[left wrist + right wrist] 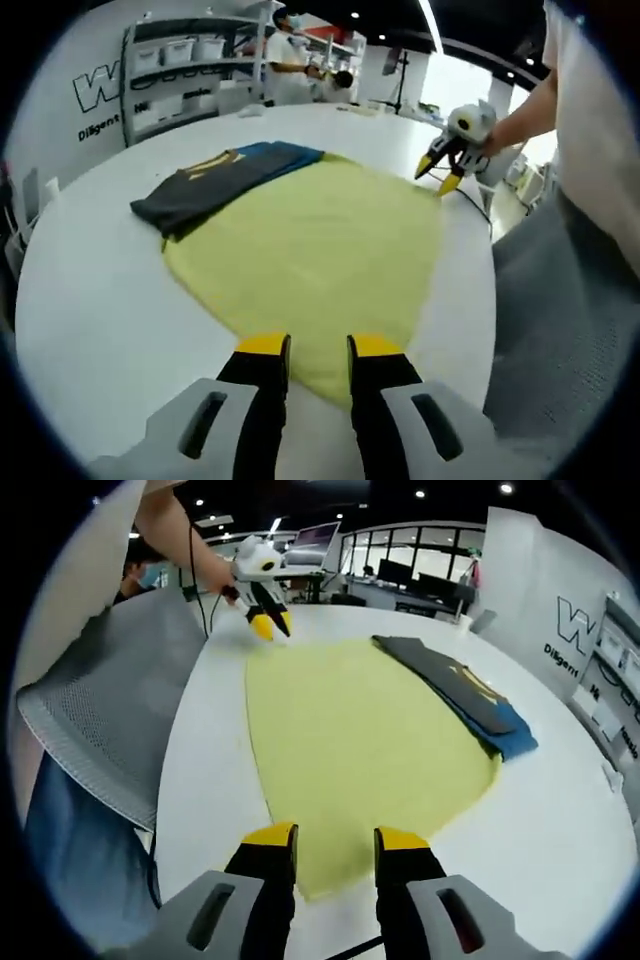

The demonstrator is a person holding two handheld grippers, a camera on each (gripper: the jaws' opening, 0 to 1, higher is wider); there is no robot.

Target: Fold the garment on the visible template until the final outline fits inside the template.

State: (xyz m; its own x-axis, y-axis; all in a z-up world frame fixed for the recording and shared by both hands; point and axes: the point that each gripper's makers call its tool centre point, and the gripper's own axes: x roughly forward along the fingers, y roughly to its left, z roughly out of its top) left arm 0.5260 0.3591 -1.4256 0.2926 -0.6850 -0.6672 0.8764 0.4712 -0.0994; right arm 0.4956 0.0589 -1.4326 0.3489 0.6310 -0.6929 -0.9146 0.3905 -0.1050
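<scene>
Garment folding is waiting on a first grasp, with both sets of fingers standing released and empty at opposite ends of the large pale yellow cloth template (310,250) spread over the round white tabletop (90,320). The dark grey folded garment with a yellow printed mark (195,185) is lying along the template's far edge from both, partly on the yellow and partly overhanging onto the white, with a blue folded fabric layer (285,152) showing beneath it. In the left gripper view, the left gripper (318,352) is hovering over the near tip of the template, and the garment is lying ahead and to the left of its fingers, its long axis running slantwise away. In the right gripper view, the right gripper (336,842) is poised at the other tip, and the garment (450,685) is stretching ahead and to the right of its fingers. Each gripper is appearing small in the other's view, well apart across the yellow sheet. Neither is looking clearly nearer; the garment's two ends seem to be falling one toward each hand, which suits a two-handed pickup. A person in a white top and grey trousers (570,230) is standing just beside the tabletop.
</scene>
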